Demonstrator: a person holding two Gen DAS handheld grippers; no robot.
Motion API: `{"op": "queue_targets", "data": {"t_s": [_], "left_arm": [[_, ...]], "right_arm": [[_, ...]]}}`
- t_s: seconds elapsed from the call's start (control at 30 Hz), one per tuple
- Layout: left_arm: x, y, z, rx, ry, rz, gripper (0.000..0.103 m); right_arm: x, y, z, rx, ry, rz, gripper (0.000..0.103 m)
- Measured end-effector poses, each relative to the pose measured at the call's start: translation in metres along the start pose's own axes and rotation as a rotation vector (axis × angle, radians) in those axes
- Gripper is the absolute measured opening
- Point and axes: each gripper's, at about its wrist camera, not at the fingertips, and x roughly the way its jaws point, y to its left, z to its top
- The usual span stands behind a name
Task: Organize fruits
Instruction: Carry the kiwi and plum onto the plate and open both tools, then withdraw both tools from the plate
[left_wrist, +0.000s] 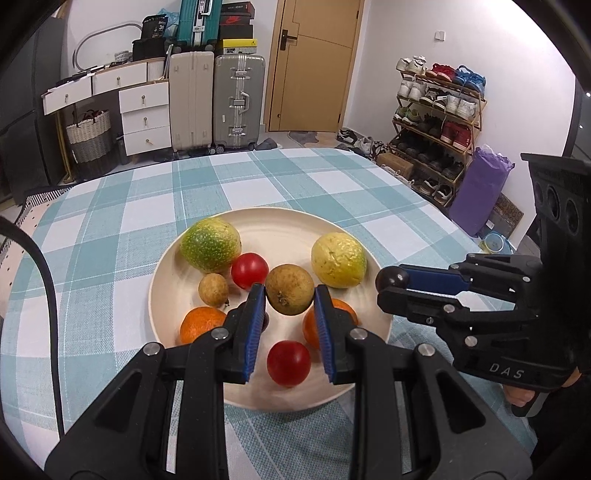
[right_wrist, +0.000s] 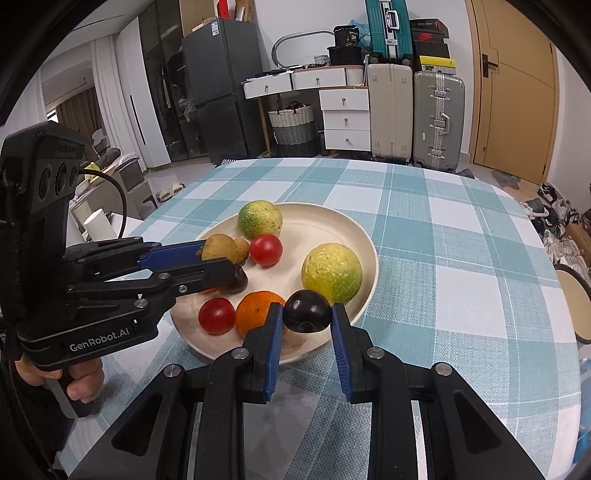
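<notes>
A cream plate (left_wrist: 376, 291) on the checked cloth holds a green-yellow fruit (left_wrist: 210, 243), a yellow fruit (left_wrist: 338, 260), two red tomatoes (left_wrist: 250, 270), two oranges (left_wrist: 201, 325) and a small brown fruit (left_wrist: 213, 289). My left gripper (left_wrist: 290, 297) is shut on a larger brown round fruit (left_wrist: 290, 288), held just above the plate's middle. My right gripper (right_wrist: 307, 317) is shut on a dark plum (right_wrist: 307, 312) over the plate's near right rim (right_wrist: 369, 243). In the right wrist view, another dark fruit (right_wrist: 240, 283) lies on the plate, partly hidden under the left gripper (right_wrist: 218, 258).
The table (left_wrist: 332, 177) carries a teal-and-white checked cloth. A black cable (left_wrist: 48, 295) runs along its left side. Beyond the table stand suitcases (left_wrist: 238, 99), white drawers (left_wrist: 144, 118) and a shoe rack (left_wrist: 439, 110). A round stool (right_wrist: 576, 295) sits off the right edge.
</notes>
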Motion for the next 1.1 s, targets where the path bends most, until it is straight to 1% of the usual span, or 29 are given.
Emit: {"op": "queue_targets", "data": {"t_s": [0.3,0.67,0.73,0.77,0.87,0.93,0.97,1.0,1.03,1.07,1.1], "left_arm": [[0.019,0.001,0.003,0.006,0.023,0.003,0.024],[0.024,0.001,0.001,0.006,0.038,0.014,0.024],[0.023,0.001,0.0,0.005,0.041,0.011,0.024],[0.022,0.001,0.0,0.003,0.042,0.008,0.024],[0.017,0.0,-0.001,0.0,0.045,0.005,0.025],[0.012,-0.003,-0.002,0.01,0.041,0.019,0.026],[0.008,-0.004,-0.003,0.017,0.034,0.029,0.03],[0.004,-0.005,-0.003,0.02,0.027,0.033,0.039],[0.0,-0.005,-0.004,0.022,0.017,0.036,0.045],[-0.005,-0.005,-0.006,0.019,0.003,0.04,0.054],[-0.01,-0.005,-0.007,0.016,-0.008,0.042,0.063]], "right_arm": [[0.011,-0.004,-0.001,0.007,0.016,0.002,0.027],[0.015,-0.002,-0.002,0.007,0.018,-0.004,0.027],[0.014,-0.002,-0.002,0.005,0.02,-0.01,0.034],[0.013,-0.002,-0.002,0.004,0.015,-0.023,0.042],[0.006,-0.003,-0.002,0.009,-0.017,-0.038,0.044],[0.002,-0.004,-0.002,0.01,-0.021,-0.043,0.05],[0.0,-0.004,-0.003,0.008,-0.025,-0.045,0.05],[-0.002,-0.004,-0.003,0.004,-0.028,-0.045,0.051],[-0.004,-0.004,-0.004,0.0,-0.029,-0.047,0.052],[-0.006,-0.004,-0.005,-0.003,-0.031,-0.054,0.058],[-0.008,-0.004,-0.006,-0.005,-0.034,-0.059,0.067]]}}
